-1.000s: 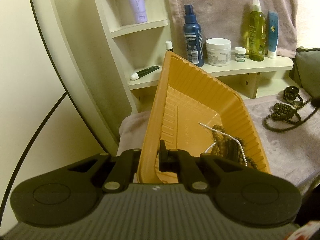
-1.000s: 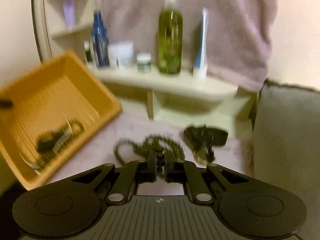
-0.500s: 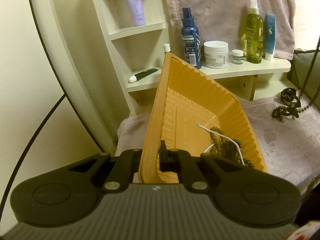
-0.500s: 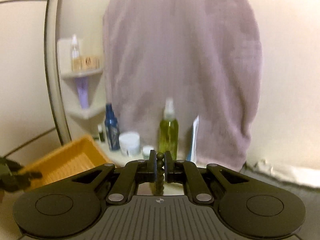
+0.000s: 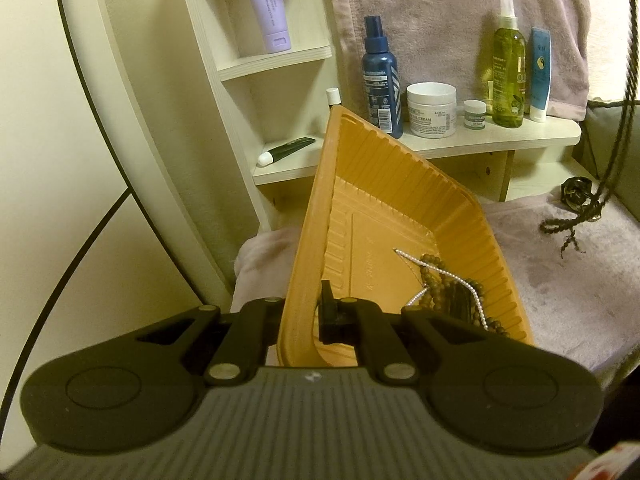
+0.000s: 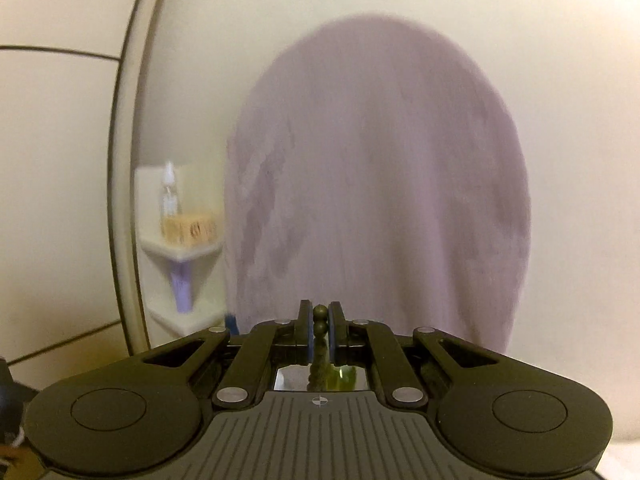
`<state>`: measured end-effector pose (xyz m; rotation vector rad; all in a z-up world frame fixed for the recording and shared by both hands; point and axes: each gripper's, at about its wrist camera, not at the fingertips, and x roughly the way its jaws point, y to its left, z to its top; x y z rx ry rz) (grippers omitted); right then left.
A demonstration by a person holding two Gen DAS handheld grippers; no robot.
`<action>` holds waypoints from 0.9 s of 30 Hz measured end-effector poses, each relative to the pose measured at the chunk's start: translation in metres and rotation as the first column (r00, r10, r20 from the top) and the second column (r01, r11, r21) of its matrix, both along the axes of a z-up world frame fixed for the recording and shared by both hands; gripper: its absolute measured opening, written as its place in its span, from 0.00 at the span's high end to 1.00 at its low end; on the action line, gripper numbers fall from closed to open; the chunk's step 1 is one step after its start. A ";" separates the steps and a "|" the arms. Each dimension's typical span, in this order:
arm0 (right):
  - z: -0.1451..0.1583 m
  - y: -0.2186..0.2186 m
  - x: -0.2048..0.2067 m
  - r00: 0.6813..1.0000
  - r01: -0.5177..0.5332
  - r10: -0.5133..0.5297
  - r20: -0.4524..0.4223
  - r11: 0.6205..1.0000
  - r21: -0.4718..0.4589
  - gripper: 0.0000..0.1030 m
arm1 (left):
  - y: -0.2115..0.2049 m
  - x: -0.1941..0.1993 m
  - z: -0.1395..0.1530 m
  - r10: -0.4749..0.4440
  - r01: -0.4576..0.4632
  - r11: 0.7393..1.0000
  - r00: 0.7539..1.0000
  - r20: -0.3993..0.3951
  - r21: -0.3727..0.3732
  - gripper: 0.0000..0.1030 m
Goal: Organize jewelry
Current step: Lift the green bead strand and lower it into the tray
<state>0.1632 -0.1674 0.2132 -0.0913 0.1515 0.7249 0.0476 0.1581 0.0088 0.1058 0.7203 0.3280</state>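
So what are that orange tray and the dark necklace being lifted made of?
The orange tray looks like thin moulded plastic: ribbed walls, a matte-to-satin sheen, embossed lettering on its floor. The dark necklace seems to be a string of small round beads, dull olive-brown, possibly wood or stone; the look cannot settle which. Two beads show between the pads of the right hand-held gripper.

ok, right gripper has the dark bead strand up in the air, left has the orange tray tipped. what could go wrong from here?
1. The dark beaded necklace hangs long; its tail sits low near the dark bracelet on the lilac cloth and could snag it.
2. The right gripper pinches only a bead or two, so a swing may slip it.
3. The left gripper holds the ribbed orange plastic tray tilted; the silver chain could slide out.
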 end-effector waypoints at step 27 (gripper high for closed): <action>0.056 0.150 0.001 0.950 -0.311 0.310 0.032 0.948 0.071 0.93 | 0.005 -0.001 0.000 0.002 -0.001 1.000 1.000 0.010 -0.023 0.94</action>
